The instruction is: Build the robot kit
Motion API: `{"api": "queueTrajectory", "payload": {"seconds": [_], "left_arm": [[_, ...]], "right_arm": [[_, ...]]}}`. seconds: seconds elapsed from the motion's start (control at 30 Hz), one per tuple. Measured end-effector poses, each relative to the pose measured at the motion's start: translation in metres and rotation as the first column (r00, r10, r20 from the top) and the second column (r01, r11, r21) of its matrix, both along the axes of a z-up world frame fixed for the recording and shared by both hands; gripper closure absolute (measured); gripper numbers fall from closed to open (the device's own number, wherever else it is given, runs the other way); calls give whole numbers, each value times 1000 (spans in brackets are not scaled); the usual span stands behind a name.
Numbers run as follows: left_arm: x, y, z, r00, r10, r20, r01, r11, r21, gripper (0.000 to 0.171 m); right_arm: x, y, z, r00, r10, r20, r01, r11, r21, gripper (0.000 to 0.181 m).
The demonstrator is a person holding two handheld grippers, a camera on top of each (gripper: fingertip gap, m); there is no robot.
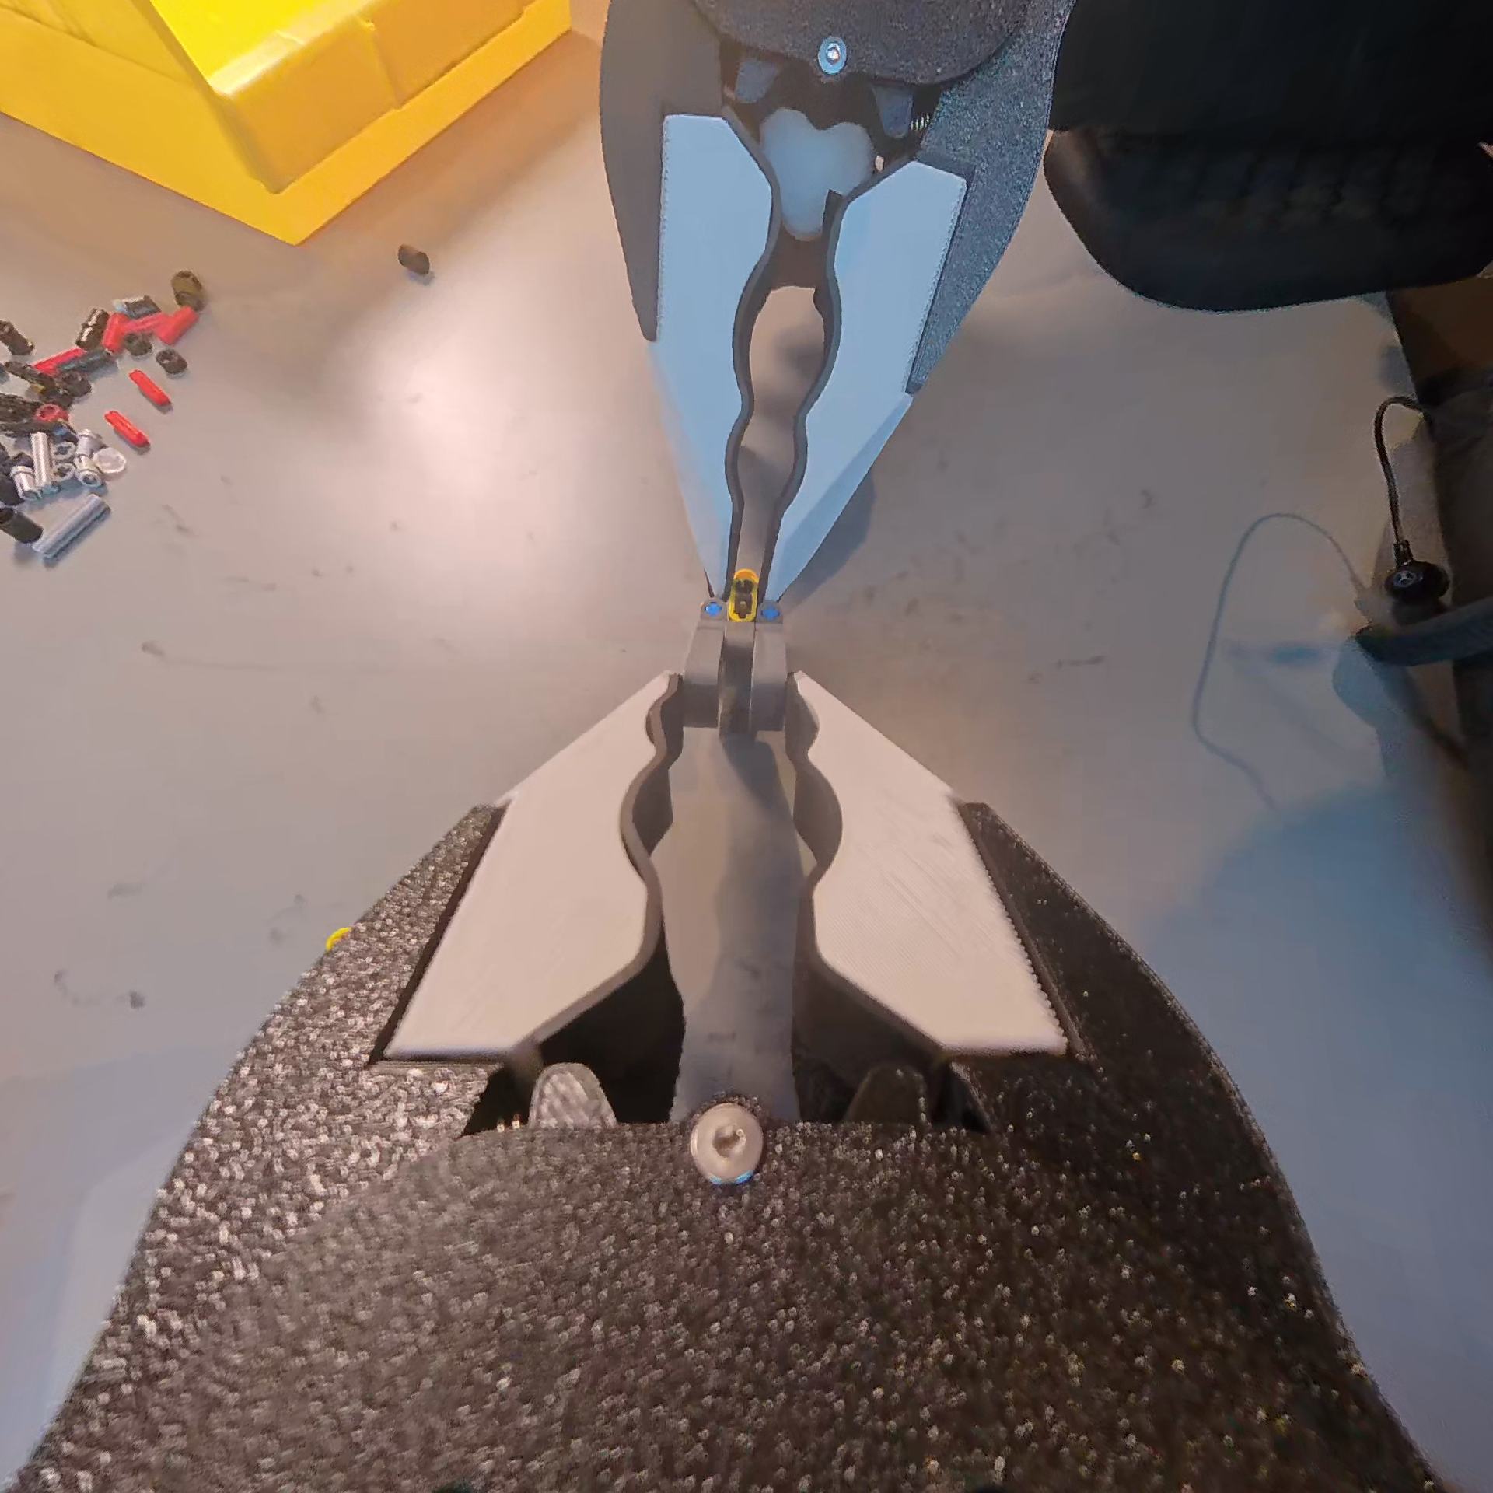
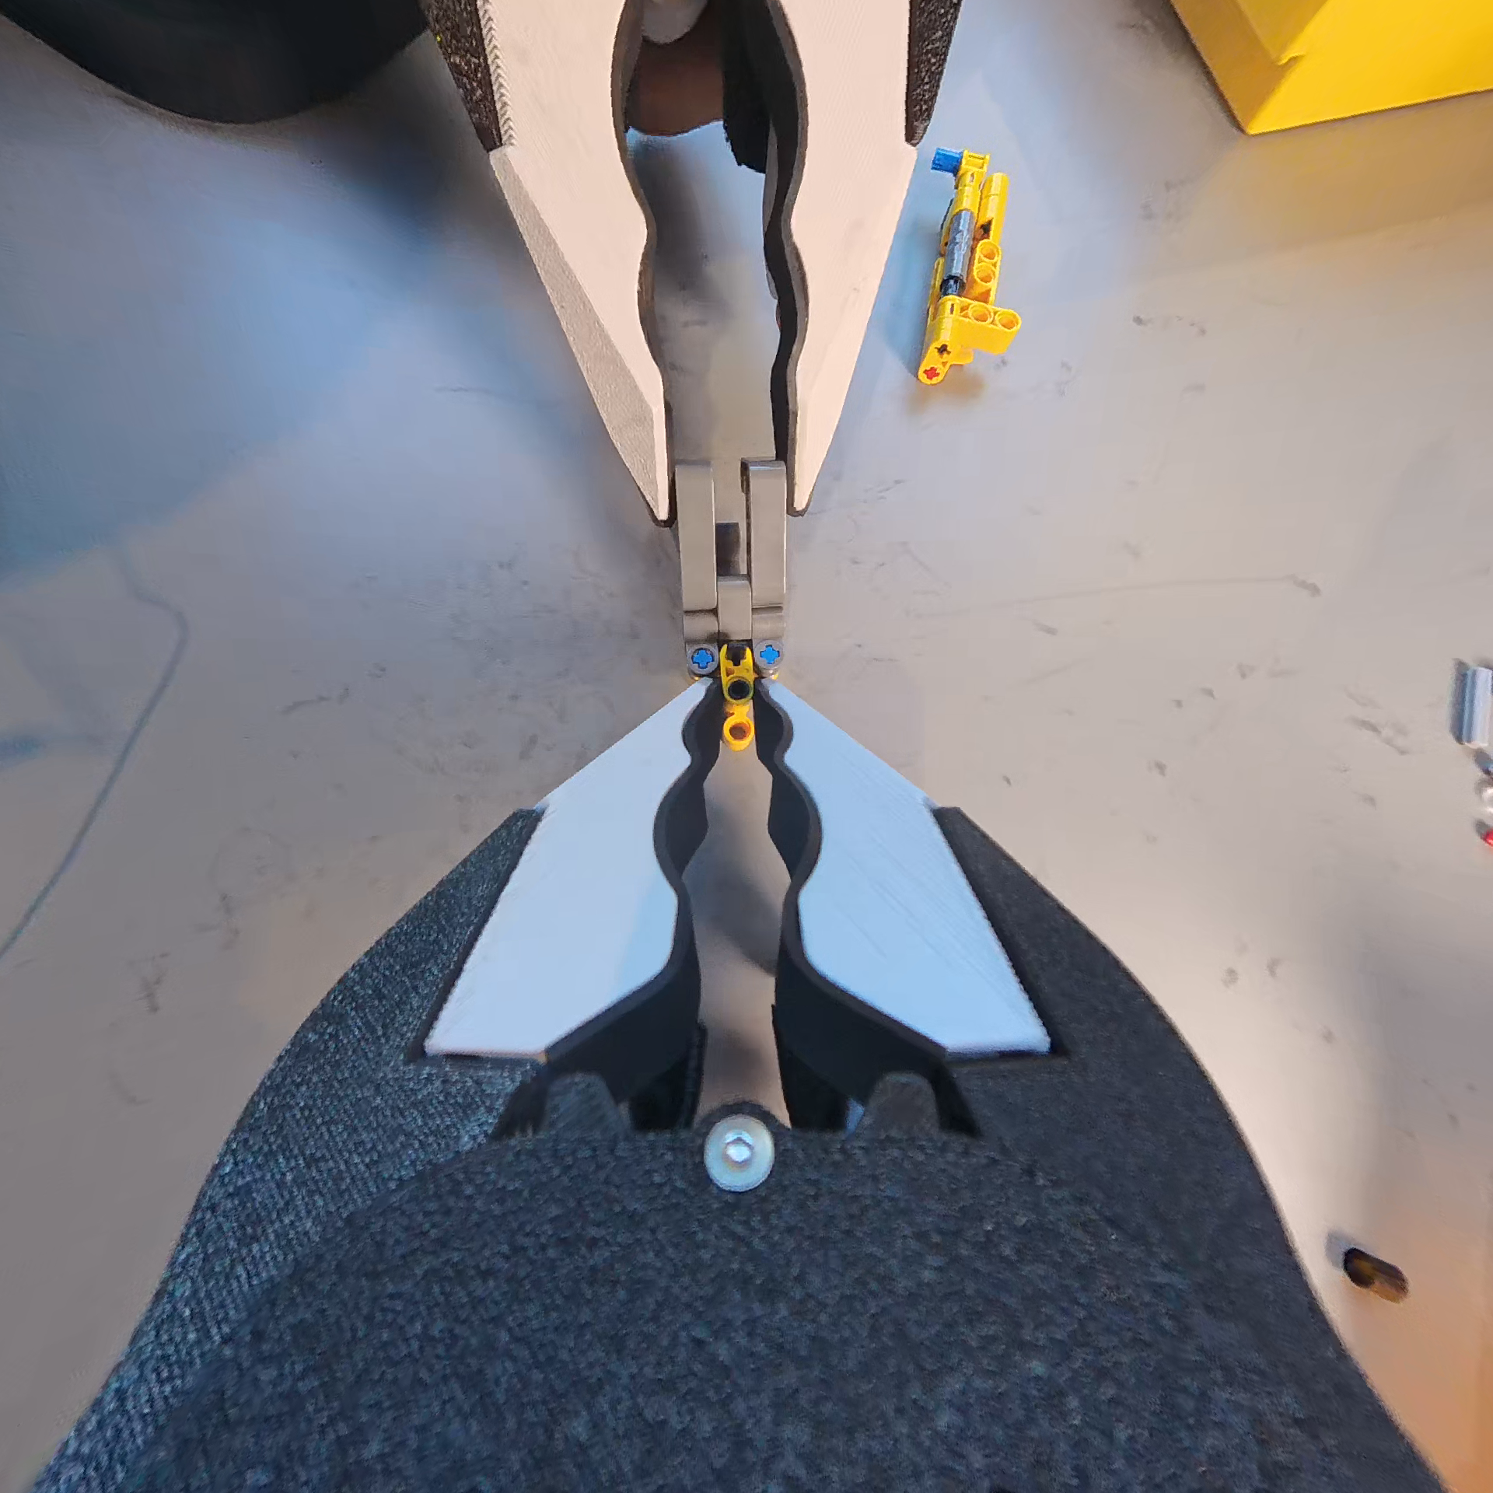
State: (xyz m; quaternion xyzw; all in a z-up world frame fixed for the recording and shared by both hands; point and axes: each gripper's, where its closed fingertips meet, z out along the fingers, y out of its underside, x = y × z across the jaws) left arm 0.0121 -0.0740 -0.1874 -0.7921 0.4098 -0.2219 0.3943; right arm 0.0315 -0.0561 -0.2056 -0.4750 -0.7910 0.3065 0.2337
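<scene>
The small yellow connector (image 2: 737, 701) sat between the two tongs, pinched at the tips of our right tongs (image 2: 737, 711), its long axis running along the line from one wrist to the other. Its far end met the grey assembly (image 2: 733, 557), between two blue pins (image 2: 703, 658), and that grey assembly was clenched in our left tongs (image 1: 733, 695). So both tongs were clamped, tip to tip, above the middle of the grey surface (image 1: 339, 727); neither was nearer, since each already gripped its part.

The right wrist view alone showed a yellow sub-assembly (image 2: 969, 275) lying toward the surface's far right, beside a yellow box (image 2: 1333, 56). The left wrist view alone showed a heap of loose red, black and silver parts (image 1: 73, 404) at the left edge, and a thin cable (image 1: 1260, 646) on the right. We could not tell whether the connector was fully seated.
</scene>
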Motion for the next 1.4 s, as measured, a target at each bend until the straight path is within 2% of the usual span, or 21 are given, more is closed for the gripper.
{"api": "queueTrajectory", "payload": {"seconds": [0.17,0.27,0.5,0.63,0.77,0.87,0.97,1.13,1.4], "left_arm": [[-2,2,2,1000,6,16,-6,1000,11,148],[-7,5,1,1000,19,13,-19,1000,20,147],[-9,6,1,1000,16,13,-17,999,44,146],[-10,6,5,999,17,32,-18,998,52,140],[-13,8,17,995,33,97,-41,996,80,136],[-22,20,33,978,114,172,-138,981,133,131],[-42,33,52,939,221,265,-272,946,175,128],[-79,45,79,853,352,386,-461,854,240,120],[-131,50,100,749,480,456,-643,692,327,116]], "right_arm": [[-3,2,1,999,-14,-44,14,1000,8,174],[-4,2,3,998,-23,-62,21,999,-26,163],[-1,6,8,995,-41,-87,36,998,-59,158],[-1,8,16,990,-65,-129,54,995,-89,144],[-1,13,22,982,-87,-169,73,994,-85,143],[-3,17,32,966,-115,-231,96,991,-93,143],[-5,26,51,930,-163,-329,132,985,-114,141],[-5,47,83,836,-263,-482,203,964,-174,137],[6,77,119,655,-390,-647,293,921,-258,137]]}}
